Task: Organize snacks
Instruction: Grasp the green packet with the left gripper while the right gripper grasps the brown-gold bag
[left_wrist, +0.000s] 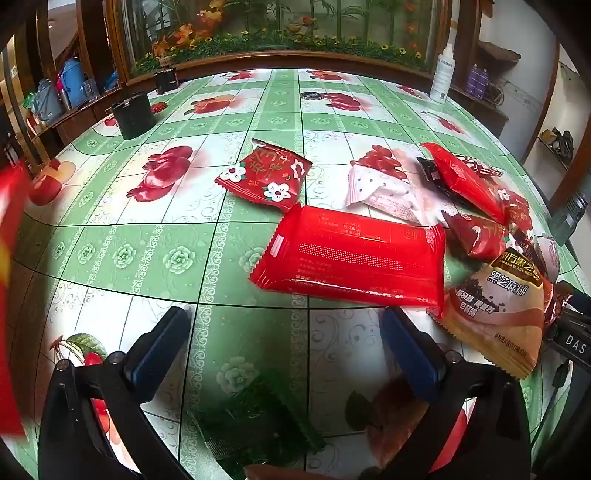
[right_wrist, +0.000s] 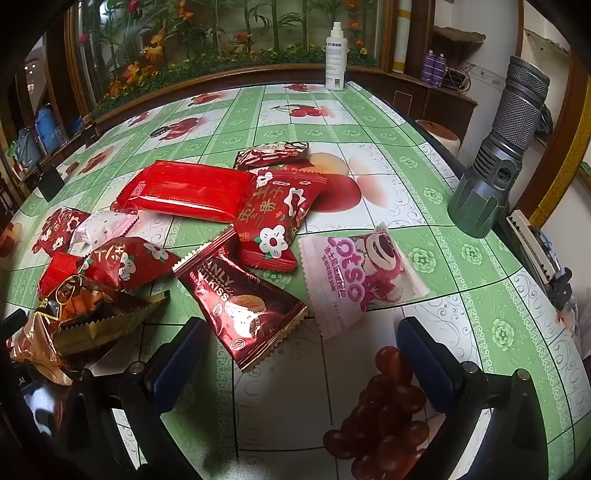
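Note:
Snack packets lie scattered on the green fruit-print tablecloth (left_wrist: 155, 254). In the left wrist view a large flat red packet (left_wrist: 351, 254) lies just beyond my left gripper (left_wrist: 284, 350), which is open with only cloth between its fingers. A small flowered red packet (left_wrist: 264, 177), a pink-white packet (left_wrist: 380, 192) and a tan sesame packet (left_wrist: 498, 314) lie around it. My right gripper (right_wrist: 301, 354) is open too. A dark red chocolate packet (right_wrist: 243, 306) and a pink Lotso packet (right_wrist: 362, 277) lie just ahead of its fingertips, untouched.
A black cup (left_wrist: 133, 114) stands at the far left and a white spray bottle (right_wrist: 336, 55) at the back edge. A grey flashlight (right_wrist: 502, 147) stands upright near the table's right edge. A blurred dark green packet (left_wrist: 255, 421) lies under the left gripper.

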